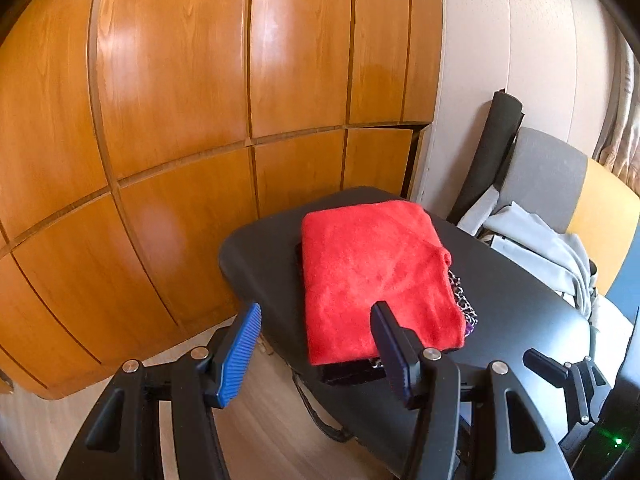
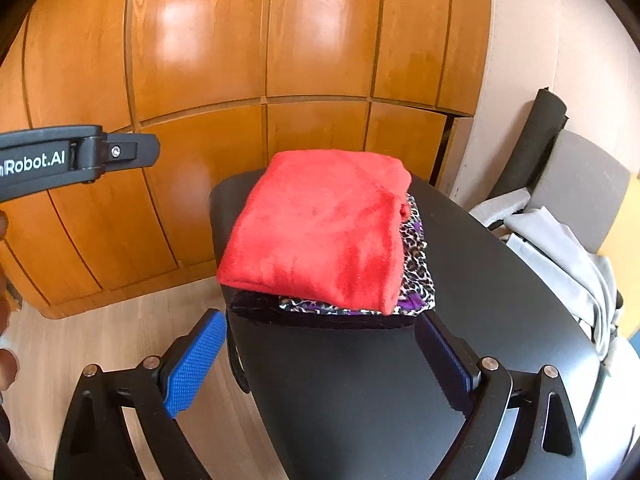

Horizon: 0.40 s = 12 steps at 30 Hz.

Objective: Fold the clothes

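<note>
Currently the folded red fleece garment point(image 2: 320, 232) tops a stack at the black table's point(image 2: 500, 280) far-left corner. Left gripper point(image 1: 316, 354) and right gripper point(image 2: 324, 364) both gape, empty. Risk: nudging topples the overhanging stack.

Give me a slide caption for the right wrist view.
Right tool open above the black table, facing a folded stack: red top over leopard-print and dark garments.

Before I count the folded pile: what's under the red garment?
Under the red garment lies a leopard-print piece with purple, and beneath that a dark garment, all on the black table. Only their edges show; anything else underneath is covered.
</note>
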### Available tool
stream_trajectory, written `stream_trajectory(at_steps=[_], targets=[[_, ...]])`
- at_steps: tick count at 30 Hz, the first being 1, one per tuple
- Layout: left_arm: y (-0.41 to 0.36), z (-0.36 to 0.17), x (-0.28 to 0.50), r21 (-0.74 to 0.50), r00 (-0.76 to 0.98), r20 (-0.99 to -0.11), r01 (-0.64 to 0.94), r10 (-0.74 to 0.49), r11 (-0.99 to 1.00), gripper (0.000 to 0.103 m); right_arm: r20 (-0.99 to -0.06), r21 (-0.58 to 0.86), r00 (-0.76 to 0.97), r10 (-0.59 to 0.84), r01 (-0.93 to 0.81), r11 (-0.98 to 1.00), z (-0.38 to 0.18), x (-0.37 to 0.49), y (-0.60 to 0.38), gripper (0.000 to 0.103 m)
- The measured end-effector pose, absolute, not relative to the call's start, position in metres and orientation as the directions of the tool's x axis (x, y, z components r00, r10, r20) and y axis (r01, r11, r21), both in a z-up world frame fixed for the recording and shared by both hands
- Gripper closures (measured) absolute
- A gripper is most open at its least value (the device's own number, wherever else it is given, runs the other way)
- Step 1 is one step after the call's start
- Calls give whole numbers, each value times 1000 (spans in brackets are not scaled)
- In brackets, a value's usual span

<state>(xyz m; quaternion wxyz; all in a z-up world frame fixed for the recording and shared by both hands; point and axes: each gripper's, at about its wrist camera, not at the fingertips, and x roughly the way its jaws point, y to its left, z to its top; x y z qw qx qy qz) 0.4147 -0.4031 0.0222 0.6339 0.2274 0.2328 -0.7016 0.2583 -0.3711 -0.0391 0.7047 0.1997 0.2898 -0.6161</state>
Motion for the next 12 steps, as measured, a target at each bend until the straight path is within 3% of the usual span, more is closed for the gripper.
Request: stream_trajectory(at_steps=[12], targets=[[-392,24,411,-8,-81,-582,996,-809,-94,45,-680,-77,58,-731,986,149,-52,255,-359,6]])
